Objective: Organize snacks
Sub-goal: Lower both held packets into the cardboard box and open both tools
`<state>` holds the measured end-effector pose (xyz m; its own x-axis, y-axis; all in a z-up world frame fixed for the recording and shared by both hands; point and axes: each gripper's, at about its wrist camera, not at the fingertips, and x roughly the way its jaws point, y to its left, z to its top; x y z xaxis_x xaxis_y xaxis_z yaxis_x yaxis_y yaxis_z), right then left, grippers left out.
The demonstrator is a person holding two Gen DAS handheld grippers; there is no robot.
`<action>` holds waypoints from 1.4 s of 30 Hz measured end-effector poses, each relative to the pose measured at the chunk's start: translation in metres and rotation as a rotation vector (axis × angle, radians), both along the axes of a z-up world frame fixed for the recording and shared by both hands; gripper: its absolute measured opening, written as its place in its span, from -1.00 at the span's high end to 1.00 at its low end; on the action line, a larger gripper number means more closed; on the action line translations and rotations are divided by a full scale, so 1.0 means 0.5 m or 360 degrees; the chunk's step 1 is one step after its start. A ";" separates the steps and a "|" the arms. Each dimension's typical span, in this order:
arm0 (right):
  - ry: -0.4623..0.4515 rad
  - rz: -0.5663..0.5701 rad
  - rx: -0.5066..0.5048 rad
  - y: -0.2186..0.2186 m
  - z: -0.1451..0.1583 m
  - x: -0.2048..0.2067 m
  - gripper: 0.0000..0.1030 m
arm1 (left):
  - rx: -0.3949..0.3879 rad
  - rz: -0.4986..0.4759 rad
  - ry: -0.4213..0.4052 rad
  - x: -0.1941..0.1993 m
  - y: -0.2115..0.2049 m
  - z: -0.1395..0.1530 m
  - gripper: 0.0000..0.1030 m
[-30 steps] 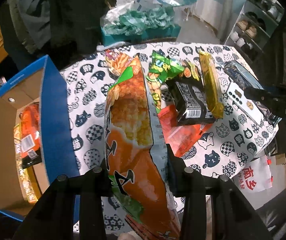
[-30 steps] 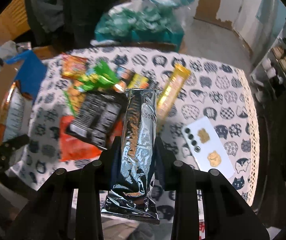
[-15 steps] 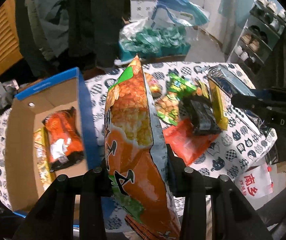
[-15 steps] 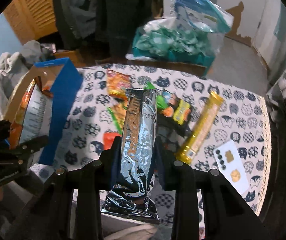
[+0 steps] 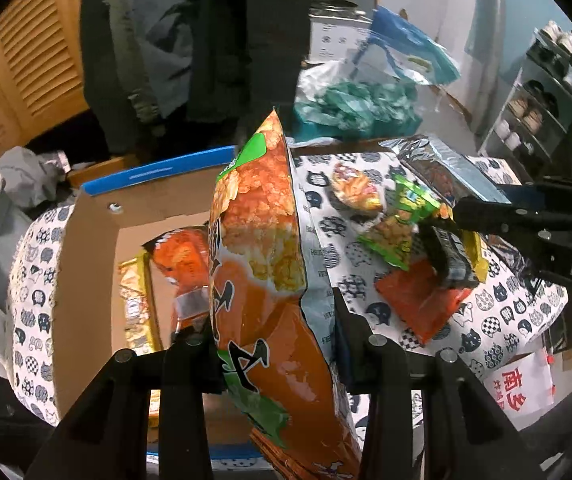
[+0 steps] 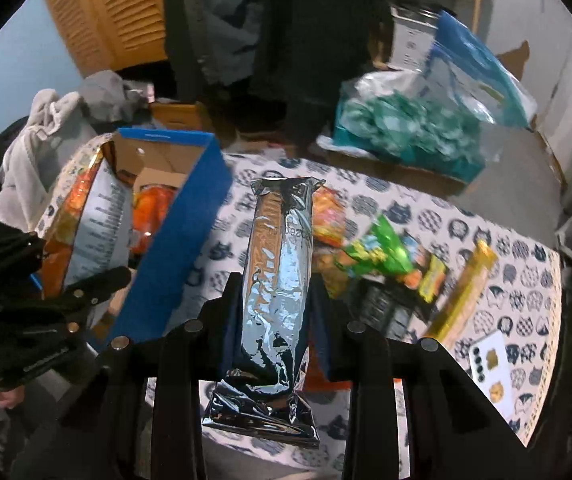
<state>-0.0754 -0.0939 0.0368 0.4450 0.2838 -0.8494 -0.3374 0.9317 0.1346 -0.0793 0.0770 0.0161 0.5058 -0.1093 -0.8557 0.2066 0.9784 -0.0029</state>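
My left gripper (image 5: 273,336) is shut on a large orange and green rice-cracker bag (image 5: 261,264), held upright above the near edge of the open blue cardboard box (image 5: 85,264). The box holds an orange snack bag (image 5: 181,260) and a yellow packet (image 5: 135,300). My right gripper (image 6: 275,312) is shut on a silver foil snack pack (image 6: 277,280), held above the table to the right of the box (image 6: 181,248). The left gripper with its bag shows in the right wrist view (image 6: 85,240). The right gripper shows in the left wrist view (image 5: 526,220).
Loose snacks lie on the cat-print tablecloth (image 6: 506,248): a green bag (image 6: 382,252), a black pack (image 6: 386,308), a long yellow pack (image 6: 466,292), a red bag (image 5: 418,300). A white card (image 6: 490,364) lies near the right edge. Plastic bags (image 6: 406,128) sit behind the table.
Both grippers have moved left toward the box with their snacks and risen. The box interior now lies right behind the left gripper's bag.
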 end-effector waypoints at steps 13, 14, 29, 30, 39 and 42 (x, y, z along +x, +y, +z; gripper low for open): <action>0.0019 0.0152 -0.0017 0.162 -0.004 0.040 0.41 | -0.0021 0.0154 -0.0004 0.017 0.134 -0.003 0.22; 0.0025 0.0164 -0.0017 0.174 -0.006 0.044 0.41 | -0.0023 0.0167 0.0000 0.018 0.144 -0.006 0.22; 0.0135 0.0272 -0.0036 0.342 -0.066 0.119 0.41 | -0.0033 0.0397 0.0174 0.071 0.279 -0.108 0.22; 0.0142 0.0281 -0.0047 0.353 -0.073 0.125 0.41 | -0.0038 0.0409 0.0189 0.073 0.284 -0.116 0.22; 0.0266 0.0306 -0.0041 0.405 -0.141 0.161 0.41 | -0.0065 0.0469 0.0304 0.088 0.312 -0.173 0.22; 0.0298 0.0321 -0.0068 0.416 -0.163 0.163 0.41 | -0.0068 0.0472 0.0324 0.091 0.312 -0.182 0.21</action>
